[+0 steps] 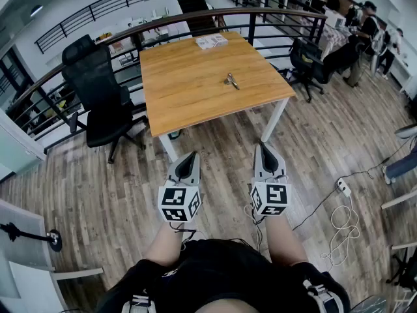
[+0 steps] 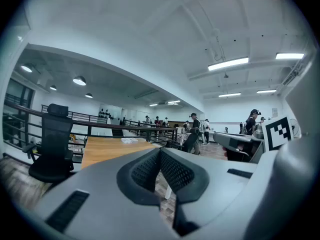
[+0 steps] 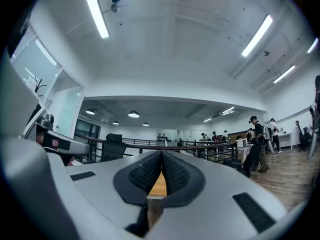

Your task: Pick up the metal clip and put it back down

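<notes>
Left claw (image 1: 189, 157) closed tight on nothing, above floor (image 1: 225, 168), short of worktop (image 1: 189, 77). Farther off, right of worktop's centre, well apart from both claws: clip (image 1: 231, 80), lying flat. Right claw (image 1: 264, 150) likewise closed, empty.

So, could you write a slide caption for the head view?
Left gripper and right gripper, jaws shut, held short of the wooden table where the metal clip lies.
</notes>
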The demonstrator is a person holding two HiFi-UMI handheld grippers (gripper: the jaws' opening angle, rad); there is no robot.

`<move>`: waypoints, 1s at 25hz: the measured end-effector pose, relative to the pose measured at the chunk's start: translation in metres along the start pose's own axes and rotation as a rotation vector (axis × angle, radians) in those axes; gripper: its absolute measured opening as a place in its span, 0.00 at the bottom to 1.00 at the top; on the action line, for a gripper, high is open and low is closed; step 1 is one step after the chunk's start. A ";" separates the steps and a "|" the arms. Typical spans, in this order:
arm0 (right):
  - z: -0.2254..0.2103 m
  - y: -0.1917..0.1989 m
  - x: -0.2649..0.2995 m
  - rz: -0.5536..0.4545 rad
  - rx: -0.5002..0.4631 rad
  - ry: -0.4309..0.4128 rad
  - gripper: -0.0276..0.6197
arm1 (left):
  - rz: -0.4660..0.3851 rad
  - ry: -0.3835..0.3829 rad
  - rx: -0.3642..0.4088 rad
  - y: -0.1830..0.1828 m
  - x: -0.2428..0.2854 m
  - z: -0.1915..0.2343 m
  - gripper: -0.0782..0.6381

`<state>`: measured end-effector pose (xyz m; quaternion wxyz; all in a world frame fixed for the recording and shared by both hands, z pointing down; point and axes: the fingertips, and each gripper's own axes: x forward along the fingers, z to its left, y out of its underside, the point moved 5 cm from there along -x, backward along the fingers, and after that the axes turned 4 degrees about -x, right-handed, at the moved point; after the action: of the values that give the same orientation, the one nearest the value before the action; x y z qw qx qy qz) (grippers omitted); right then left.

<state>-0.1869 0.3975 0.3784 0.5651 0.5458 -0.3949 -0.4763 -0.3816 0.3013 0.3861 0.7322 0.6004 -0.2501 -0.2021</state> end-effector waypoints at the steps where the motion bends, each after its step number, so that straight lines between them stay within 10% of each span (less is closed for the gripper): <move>1: -0.004 -0.001 -0.002 0.001 0.002 -0.003 0.07 | -0.002 0.001 -0.005 -0.001 0.001 -0.005 0.13; 25: -0.063 0.008 -0.049 -0.004 -0.001 -0.050 0.07 | 0.004 0.013 0.017 0.023 0.010 -0.098 0.13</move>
<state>-0.1367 0.4599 0.3839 0.5544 0.5341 -0.4077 -0.4911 -0.3140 0.3761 0.3948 0.7292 0.6073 -0.2482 -0.1945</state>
